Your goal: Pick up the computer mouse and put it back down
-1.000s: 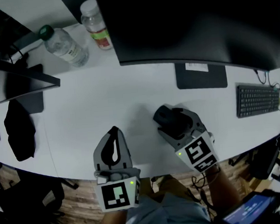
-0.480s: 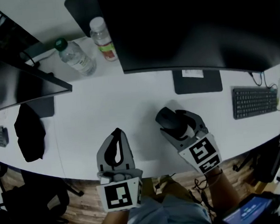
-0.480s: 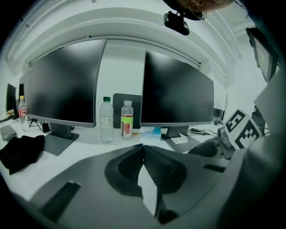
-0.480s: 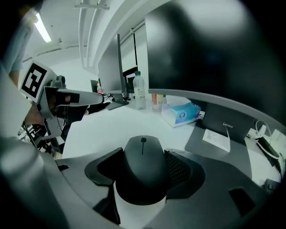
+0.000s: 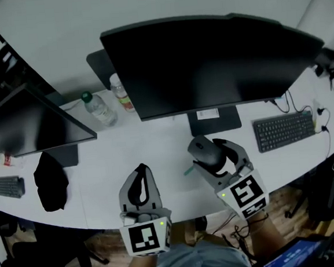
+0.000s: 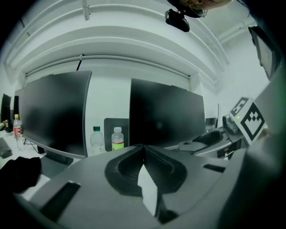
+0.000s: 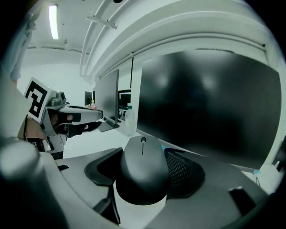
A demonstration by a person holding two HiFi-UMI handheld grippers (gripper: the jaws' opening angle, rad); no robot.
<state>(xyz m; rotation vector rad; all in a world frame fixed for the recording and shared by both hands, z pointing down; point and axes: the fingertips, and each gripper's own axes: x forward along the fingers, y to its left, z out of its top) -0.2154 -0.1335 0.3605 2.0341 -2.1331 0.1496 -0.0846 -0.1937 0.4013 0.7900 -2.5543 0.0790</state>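
Head view: up it comes! The computer mouse [image 5: 205, 150], low over the worktop [image 5: 156, 139] a second ago, now rides clear of it just in front of the large monitor [image 5: 207, 62], clamped in the right gripper [image 5: 212, 154]. That looks like the pick-up half done, with only the put-down left. The left gripper [image 5: 139, 173] has lifted too, down-left of the monitor. There is bare worktop beneath the mouse. The keyboard [image 5: 284, 130] sits well right of the monitor, two bottles [image 5: 99, 110] stand at its left, and the worktop's near edge runs under both grippers.

Left gripper view: the fingers [image 6: 154, 172] are clenched tip to tip on nothing, with the monitor dead ahead.

Right gripper view: the fingers [image 7: 184, 172] grasp the mouse by both flanks, scroll wheel pointing away. The monitor looms on the right, so straight down looks like the safest way back.
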